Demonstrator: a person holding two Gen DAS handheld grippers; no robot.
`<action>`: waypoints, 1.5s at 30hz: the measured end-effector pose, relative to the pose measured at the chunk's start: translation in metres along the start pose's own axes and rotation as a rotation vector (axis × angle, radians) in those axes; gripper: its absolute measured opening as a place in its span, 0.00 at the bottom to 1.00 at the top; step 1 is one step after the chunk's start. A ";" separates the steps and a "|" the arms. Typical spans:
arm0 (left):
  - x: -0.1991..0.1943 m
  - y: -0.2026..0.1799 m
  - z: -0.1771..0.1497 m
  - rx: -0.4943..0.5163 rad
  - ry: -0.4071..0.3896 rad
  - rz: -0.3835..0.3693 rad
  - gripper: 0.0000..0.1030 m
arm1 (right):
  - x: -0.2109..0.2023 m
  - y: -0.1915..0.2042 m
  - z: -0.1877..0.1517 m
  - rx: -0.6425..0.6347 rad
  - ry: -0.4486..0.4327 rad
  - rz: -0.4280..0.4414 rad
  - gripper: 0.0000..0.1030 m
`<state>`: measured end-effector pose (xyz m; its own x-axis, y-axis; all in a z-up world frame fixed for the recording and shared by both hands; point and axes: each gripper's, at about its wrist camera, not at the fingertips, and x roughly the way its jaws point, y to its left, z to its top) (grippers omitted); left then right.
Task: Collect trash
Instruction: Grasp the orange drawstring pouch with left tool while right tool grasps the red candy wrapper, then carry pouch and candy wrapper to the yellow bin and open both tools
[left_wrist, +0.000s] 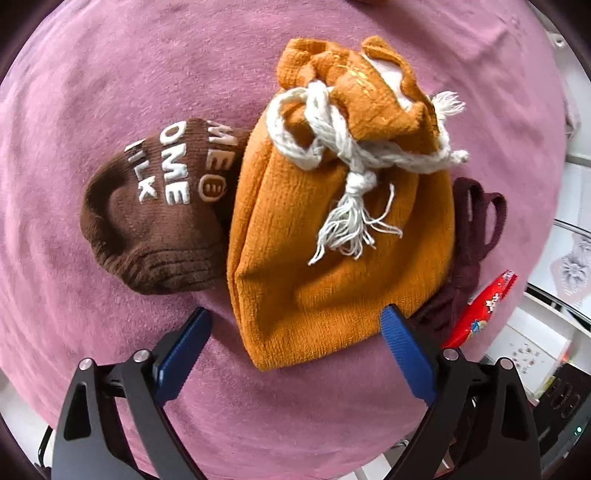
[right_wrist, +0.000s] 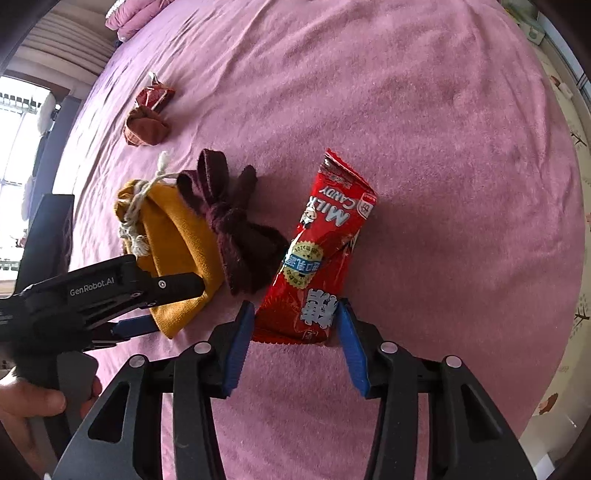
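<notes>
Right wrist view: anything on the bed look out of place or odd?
Yes: a red Milk Candy wrapper lies among cloth items on the pink blanket, beside the maroon bow and orange drawstring pouch. Its far end looks torn open.

I am working in a home bedroom: a wide bed under a plush pink blanket (right_wrist: 369, 92) fills both views, with folded pink bedding (right_wrist: 133, 16) at eleven o'clock, a bright window (right_wrist: 14, 155) at nine o'clock, and a white shelf unit (left_wrist: 535, 332) at four o'clock beside it.
</notes>
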<state>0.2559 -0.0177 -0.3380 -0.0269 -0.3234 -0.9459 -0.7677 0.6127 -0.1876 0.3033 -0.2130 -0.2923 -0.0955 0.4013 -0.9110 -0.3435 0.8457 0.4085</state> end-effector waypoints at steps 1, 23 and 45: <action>0.000 -0.004 -0.001 -0.001 -0.009 0.015 0.83 | 0.000 0.001 0.000 -0.003 -0.003 -0.003 0.40; -0.058 0.015 -0.054 0.211 -0.170 -0.088 0.07 | -0.049 0.020 -0.045 -0.057 -0.066 0.040 0.38; -0.097 0.006 -0.217 0.597 -0.167 -0.035 0.07 | -0.123 0.002 -0.170 -0.088 -0.114 0.002 0.38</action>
<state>0.1155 -0.1393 -0.1901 0.1297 -0.2628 -0.9561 -0.2749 0.9169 -0.2894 0.1552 -0.3206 -0.1888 0.0091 0.4445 -0.8957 -0.4245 0.8128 0.3990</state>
